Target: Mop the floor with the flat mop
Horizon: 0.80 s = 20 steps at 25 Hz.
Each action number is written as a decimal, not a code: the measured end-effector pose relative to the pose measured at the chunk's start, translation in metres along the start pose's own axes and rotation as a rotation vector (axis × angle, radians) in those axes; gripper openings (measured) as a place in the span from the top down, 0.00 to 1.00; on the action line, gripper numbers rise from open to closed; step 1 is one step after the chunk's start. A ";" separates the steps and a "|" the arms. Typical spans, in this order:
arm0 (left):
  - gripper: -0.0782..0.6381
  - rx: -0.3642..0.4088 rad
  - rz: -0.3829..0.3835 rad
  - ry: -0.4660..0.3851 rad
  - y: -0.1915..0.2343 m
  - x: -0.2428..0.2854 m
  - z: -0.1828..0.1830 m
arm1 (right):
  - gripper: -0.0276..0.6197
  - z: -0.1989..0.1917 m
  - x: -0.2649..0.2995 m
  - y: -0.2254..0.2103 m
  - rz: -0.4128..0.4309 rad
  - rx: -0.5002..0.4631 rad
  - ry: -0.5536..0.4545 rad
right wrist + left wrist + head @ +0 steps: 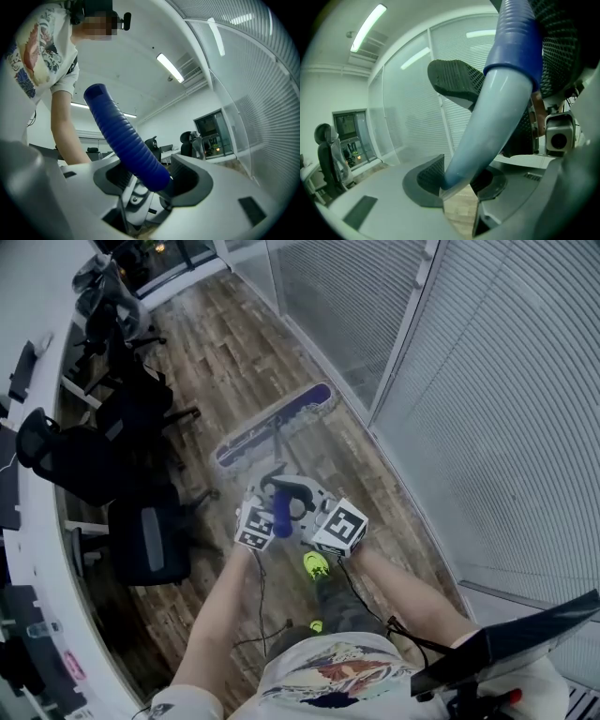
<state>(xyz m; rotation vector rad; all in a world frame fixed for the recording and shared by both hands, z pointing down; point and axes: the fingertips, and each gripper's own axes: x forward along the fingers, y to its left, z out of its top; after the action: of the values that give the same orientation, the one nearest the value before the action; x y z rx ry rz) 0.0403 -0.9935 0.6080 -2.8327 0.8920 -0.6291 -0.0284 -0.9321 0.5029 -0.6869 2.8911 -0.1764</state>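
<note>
Left gripper [458, 182] clamped on pale mop handle [490, 136], right gripper [151, 180] clamped on blue ribbed grip [124, 136], flat mop head [274, 425] far ahead on wood floor [225, 343], chairs [142, 540] left

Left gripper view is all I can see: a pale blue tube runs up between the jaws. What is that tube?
Observer: It is the handle of a flat mop; its mop head lies on the wood floor ahead of the person.
Operator: Is the other gripper helping?
Observer: Yes, the right gripper is shut on the handle's ribbed dark-blue grip.
Operator: What stands near the mop head?
Observer: A row of black office chairs stands to its left.
</note>
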 end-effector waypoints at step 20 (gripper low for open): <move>0.71 -0.071 0.061 -0.044 -0.232 -0.184 -0.013 | 0.59 -0.026 -0.116 0.272 -0.025 -0.032 0.112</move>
<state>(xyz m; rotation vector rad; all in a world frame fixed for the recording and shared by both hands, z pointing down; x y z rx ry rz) 0.0202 -0.6980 0.6055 -2.8568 1.0076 -0.5362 -0.0495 -0.6357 0.5018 -0.7420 2.9989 -0.1784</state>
